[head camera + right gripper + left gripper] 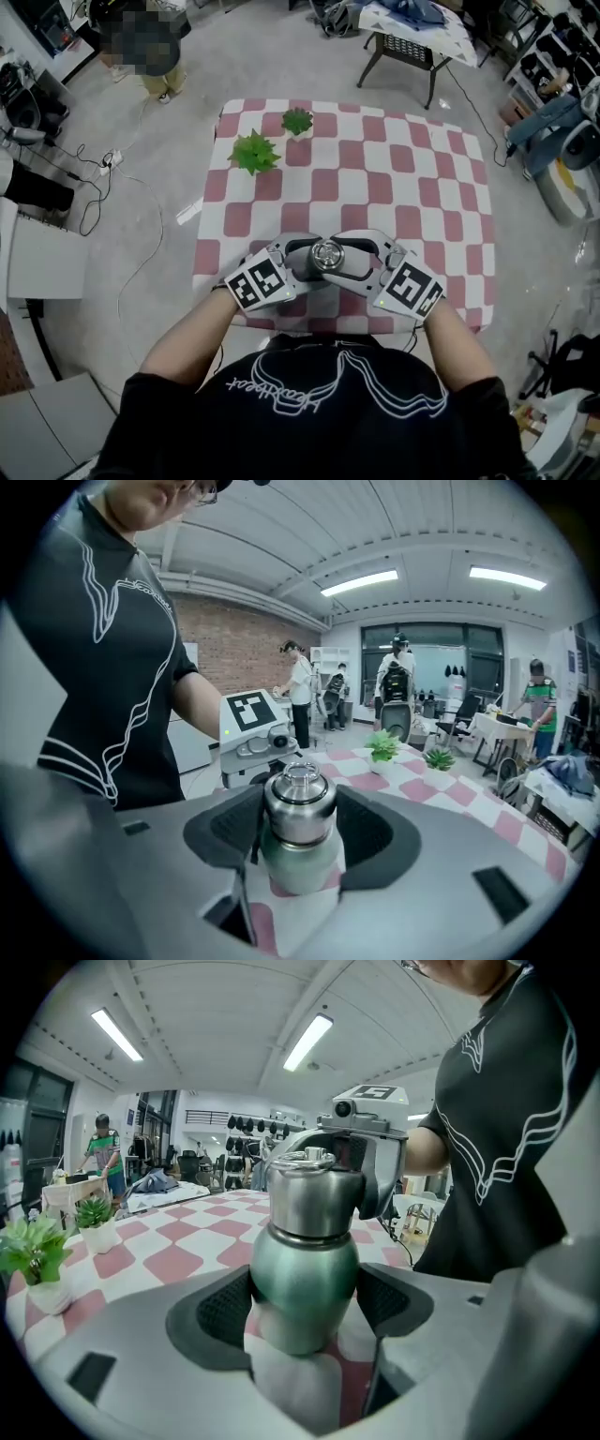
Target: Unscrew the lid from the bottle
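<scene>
Bottle (pixel 305 1260) sits clamped in my left gripper (pixel 306 1303); my right gripper (pixel 300 833), jaws fairly wide, squeezes its lid (pixel 299 806).

Upside-down script lettering on the black shirt (pixel 309 433), possibly "heartbeat"

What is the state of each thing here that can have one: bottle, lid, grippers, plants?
bottle: upright on the table.
lid: still on the bottle, closed.
left gripper: shut on the bottle's green body.
right gripper: shut on the lid.
large plant: upright in its pot.
small plant: upright in its pot.
</scene>
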Demonstrator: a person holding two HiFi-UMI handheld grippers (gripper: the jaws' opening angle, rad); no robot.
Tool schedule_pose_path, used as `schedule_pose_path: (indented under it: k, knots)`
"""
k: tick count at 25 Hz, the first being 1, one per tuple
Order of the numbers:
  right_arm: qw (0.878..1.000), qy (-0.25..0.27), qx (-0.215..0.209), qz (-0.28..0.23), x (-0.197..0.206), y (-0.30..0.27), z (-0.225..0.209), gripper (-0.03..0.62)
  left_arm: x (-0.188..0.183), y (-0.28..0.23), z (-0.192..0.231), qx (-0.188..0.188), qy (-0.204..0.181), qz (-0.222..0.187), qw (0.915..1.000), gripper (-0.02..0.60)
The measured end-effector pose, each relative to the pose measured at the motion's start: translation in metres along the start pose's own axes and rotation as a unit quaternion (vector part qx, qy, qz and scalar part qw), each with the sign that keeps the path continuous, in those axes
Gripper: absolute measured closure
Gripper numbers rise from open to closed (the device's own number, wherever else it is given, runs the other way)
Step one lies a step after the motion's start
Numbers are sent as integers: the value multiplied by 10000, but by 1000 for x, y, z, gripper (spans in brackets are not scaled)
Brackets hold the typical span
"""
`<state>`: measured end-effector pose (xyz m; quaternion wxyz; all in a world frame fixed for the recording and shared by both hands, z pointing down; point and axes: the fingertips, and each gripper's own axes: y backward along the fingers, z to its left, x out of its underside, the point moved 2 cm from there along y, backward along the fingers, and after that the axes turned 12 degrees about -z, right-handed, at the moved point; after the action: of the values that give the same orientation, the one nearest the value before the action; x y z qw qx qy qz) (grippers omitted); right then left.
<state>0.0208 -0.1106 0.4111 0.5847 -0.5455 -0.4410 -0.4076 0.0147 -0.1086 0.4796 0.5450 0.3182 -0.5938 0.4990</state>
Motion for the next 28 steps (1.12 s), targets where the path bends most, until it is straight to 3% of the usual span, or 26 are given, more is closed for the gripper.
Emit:
schedule_pose_path:
  k: [7,16,21,24,28]
  knots:
    - [9960,164,-867,-146,0,2,-1,349,-1,0,0,2,-12,76,10000,229]
    - [9941,241,-1046,-127,1,2,-1,347,-1,1,0,-14,14,43,10000,229]
    - [9969,240,-731,-133,2,1,-1,335,-1,0,0,-112,73,-16,9999,229]
    - [9994,147,-258,-168,3,0,-2,295,-1,0,0,-147,80,-12,9999,229]
    - [9983,-54,500,-303,4,2,-2,289,-1,-1,0,-285,149,-37,9995,229]
